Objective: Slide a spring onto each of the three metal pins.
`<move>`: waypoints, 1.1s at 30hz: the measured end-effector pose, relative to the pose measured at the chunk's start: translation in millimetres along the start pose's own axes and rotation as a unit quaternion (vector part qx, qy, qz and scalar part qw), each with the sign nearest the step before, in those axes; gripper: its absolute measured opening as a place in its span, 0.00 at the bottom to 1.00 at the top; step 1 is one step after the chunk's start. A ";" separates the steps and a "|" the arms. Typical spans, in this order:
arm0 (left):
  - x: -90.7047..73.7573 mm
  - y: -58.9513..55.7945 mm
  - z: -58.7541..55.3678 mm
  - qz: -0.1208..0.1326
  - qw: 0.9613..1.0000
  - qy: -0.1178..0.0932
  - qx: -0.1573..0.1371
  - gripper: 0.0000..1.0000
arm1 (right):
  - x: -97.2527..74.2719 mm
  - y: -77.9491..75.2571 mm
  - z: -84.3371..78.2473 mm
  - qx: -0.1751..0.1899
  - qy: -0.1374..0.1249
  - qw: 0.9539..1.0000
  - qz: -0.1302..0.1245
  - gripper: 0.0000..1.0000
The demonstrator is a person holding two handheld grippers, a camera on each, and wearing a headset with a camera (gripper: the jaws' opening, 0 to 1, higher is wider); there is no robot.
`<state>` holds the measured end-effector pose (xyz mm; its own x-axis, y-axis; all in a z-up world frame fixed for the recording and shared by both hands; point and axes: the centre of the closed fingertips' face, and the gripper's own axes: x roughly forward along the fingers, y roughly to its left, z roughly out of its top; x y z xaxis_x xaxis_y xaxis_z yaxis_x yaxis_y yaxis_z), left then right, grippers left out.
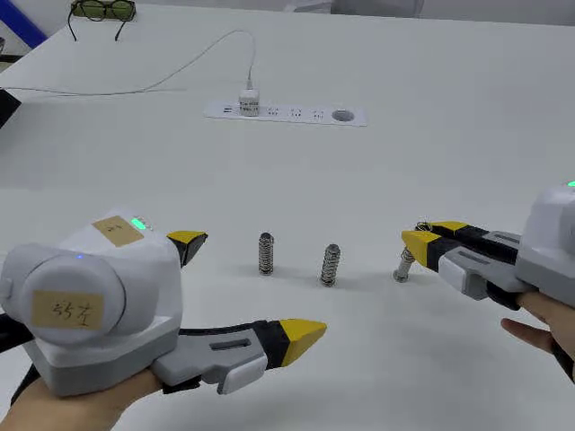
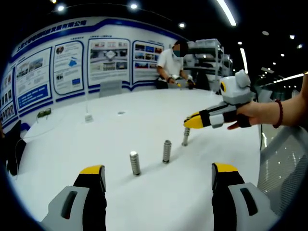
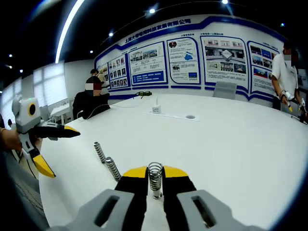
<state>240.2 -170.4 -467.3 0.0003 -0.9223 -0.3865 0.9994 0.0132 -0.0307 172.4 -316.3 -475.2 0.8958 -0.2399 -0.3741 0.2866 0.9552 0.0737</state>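
Two metal pins stand on the white table (image 1: 431,135), each wearing a spring: one on the left (image 1: 266,254) and one in the middle (image 1: 330,265). A third pin (image 1: 403,268) stands to their right, tilted. My right gripper (image 1: 425,235) is shut on a spring (image 3: 155,179) at the top of this pin, whose foot (image 3: 155,194) shows below the jaws. My left gripper (image 1: 244,287) hovers open in front of the two sprung pins, holding nothing. In the left gripper view both sprung pins (image 2: 135,162) (image 2: 167,151) stand ahead of its spread jaws.
A white power strip (image 1: 287,113) with a plugged charger and cable lies at the back of the table. Dark glasses (image 1: 101,11) rest at the far left corner. A person (image 3: 91,103) sits beyond the table and another (image 2: 172,65) stands at its far side.
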 end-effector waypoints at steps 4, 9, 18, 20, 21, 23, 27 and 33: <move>0.3 -1.0 -0.1 -0.002 1.000 0.001 0.001 0.92 | 1.3 0.4 -4.3 -0.001 0.007 1.000 0.001 0.12; 0.9 -1.5 -3.3 -0.003 1.000 0.007 0.008 0.91 | 3.5 0.3 -12.9 0.005 0.016 1.000 0.002 0.12; 0.4 -0.2 -3.9 -0.002 1.000 0.007 0.009 0.89 | 7.3 0.7 -25.5 0.004 0.035 0.999 0.001 0.12; 0.5 0.0 -4.1 -0.002 1.000 0.007 0.008 0.89 | 7.7 0.7 -27.1 0.003 0.037 0.999 0.001 0.12; 0.5 0.3 -4.2 -0.002 1.000 0.007 0.008 0.89 | 8.0 0.6 -28.2 0.003 0.039 0.999 0.000 0.12; 0.4 0.4 -4.6 -0.002 1.000 0.008 0.009 0.88 | 8.4 1.0 -30.0 0.002 0.042 0.999 0.000 0.12; 0.5 0.0 -4.6 -0.002 1.000 0.008 0.009 0.88 | 8.3 1.4 -32.6 0.003 0.043 0.999 0.000 0.12; 0.2 1.8 -5.4 0.000 1.000 0.010 0.010 0.87 | 9.2 0.3 -37.7 -0.002 0.054 0.999 -0.002 0.14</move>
<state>241.8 -168.5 -472.5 0.0005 -0.9142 -0.4053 0.9999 0.0057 -0.0117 167.9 -311.7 -513.4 0.8532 -0.2240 -0.4711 0.2882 0.9552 0.0678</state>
